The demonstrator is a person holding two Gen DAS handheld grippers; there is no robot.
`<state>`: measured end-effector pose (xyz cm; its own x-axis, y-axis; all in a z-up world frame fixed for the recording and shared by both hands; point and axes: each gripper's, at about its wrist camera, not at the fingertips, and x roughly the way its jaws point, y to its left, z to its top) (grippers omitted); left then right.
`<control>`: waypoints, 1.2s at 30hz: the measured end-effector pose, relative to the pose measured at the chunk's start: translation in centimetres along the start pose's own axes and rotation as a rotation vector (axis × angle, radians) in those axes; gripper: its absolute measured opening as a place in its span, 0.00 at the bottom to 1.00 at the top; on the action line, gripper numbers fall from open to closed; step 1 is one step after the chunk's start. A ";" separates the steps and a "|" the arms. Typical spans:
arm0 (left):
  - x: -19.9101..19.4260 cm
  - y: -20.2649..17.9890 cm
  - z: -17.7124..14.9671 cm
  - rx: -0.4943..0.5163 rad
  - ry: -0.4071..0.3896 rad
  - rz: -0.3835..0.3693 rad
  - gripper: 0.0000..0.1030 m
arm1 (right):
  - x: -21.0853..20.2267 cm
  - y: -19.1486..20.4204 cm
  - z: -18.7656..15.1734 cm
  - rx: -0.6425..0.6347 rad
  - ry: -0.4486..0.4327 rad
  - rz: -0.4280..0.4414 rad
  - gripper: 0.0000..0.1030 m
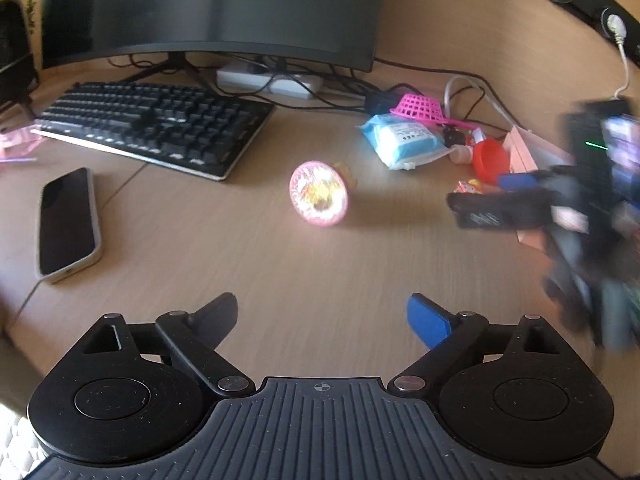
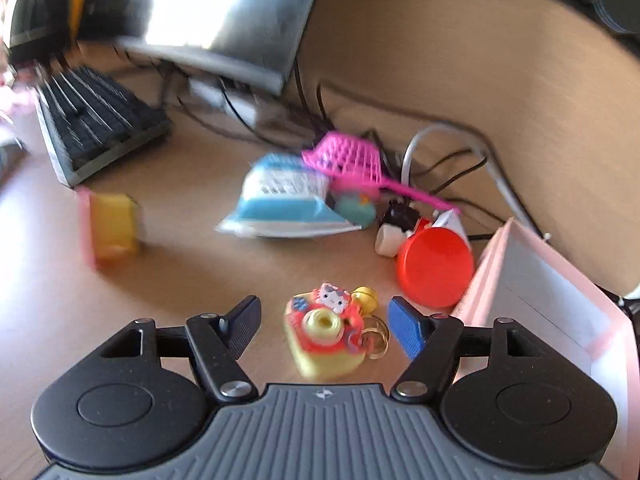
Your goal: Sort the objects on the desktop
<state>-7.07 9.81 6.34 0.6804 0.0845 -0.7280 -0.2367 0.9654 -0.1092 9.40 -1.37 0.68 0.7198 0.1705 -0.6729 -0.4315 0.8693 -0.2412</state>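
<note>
My left gripper [image 1: 322, 322] is open and empty above bare desk. A round pink toy [image 1: 319, 193] lies ahead of it; it also shows at the left of the right wrist view [image 2: 110, 226], blurred. My right gripper [image 2: 324, 326] is open, its jaws on either side of a yellow and red toy camera keychain [image 2: 326, 334] on the desk. The right gripper shows blurred at the right of the left wrist view [image 1: 520, 200]. A red lid [image 2: 436, 266], a blue wipes pack [image 2: 280, 200] and a pink mesh basket [image 2: 348, 156] lie beyond.
A pink-rimmed white box [image 2: 560, 304] stands open at the right. A black keyboard [image 1: 156, 124], a monitor [image 1: 216, 8] and a phone [image 1: 66, 222] occupy the left side. Cables and a power strip [image 1: 272, 78] run behind.
</note>
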 end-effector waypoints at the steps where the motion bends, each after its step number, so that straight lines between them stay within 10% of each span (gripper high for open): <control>1: -0.5 0.4 -0.3 -0.007 -0.001 0.000 0.93 | 1.2 -0.1 0.4 0.005 0.041 -0.011 0.69; 10: 0.3 2.6 -0.7 -0.064 0.026 -0.024 0.94 | -3.4 0.5 -1.9 0.035 0.058 0.120 0.34; 26: 11.6 -14.3 6.0 0.487 -0.061 -0.280 0.87 | -14.3 -8.6 -9.9 0.298 -0.020 -0.107 0.60; 28: 13.1 -15.5 6.5 0.492 -0.035 -0.270 0.66 | -15.4 -9.0 -10.9 0.321 -0.011 -0.108 0.62; 36: 12.6 -14.8 6.2 0.386 -0.027 -0.212 0.59 | -15.5 -9.1 -13.4 0.382 0.038 -0.073 0.69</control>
<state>9.34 -1.92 3.01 0.7051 -0.1242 -0.6982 0.1829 0.9831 0.0099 -5.07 -18.11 3.94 0.7175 0.0913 -0.6905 -0.1418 0.9898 -0.0164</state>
